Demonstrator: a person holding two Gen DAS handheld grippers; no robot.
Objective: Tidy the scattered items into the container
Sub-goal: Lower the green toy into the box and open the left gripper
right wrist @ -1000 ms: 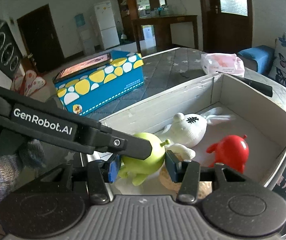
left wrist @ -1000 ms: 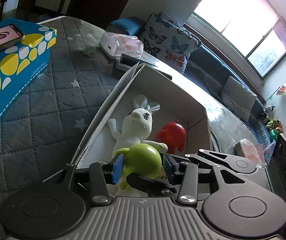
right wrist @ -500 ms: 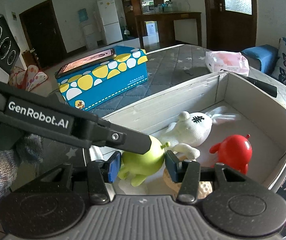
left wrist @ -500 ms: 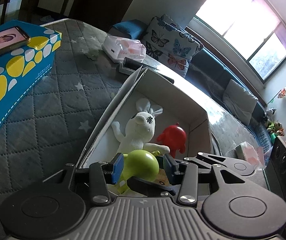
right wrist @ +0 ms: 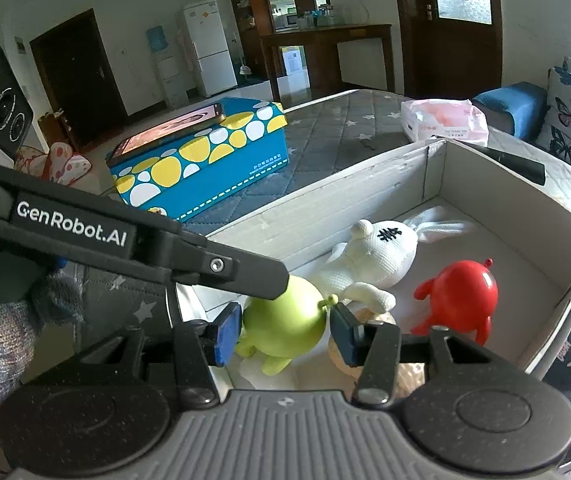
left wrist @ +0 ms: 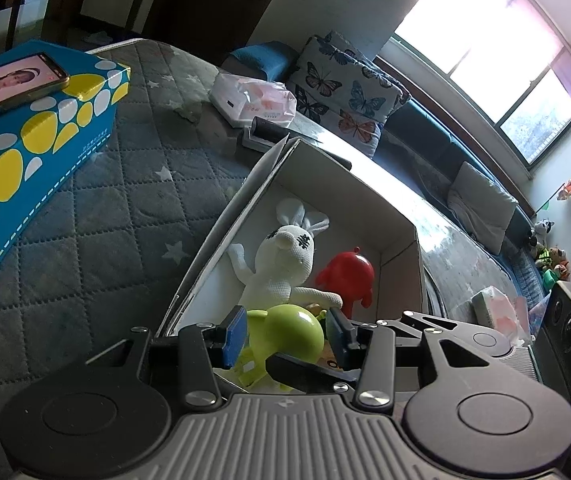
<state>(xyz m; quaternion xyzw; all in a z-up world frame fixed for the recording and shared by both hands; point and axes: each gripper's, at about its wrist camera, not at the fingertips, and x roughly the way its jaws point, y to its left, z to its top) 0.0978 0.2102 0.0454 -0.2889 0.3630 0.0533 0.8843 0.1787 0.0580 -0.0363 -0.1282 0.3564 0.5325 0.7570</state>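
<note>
At the box [right wrist: 385, 184] near edge, tongs [right wrist: 285, 330] crowd green toy [right wrist: 285, 320]

Toys in the open white cardboard box [left wrist: 399, 236].
A glossy green round toy [left wrist: 285, 340] with short limbs lies at the box's near end. Just beyond it a white knitted rabbit [left wrist: 285, 264] lies with ears toward the far wall; a glossy red round toy [left wrist: 347, 274] stands beside it.
</note>
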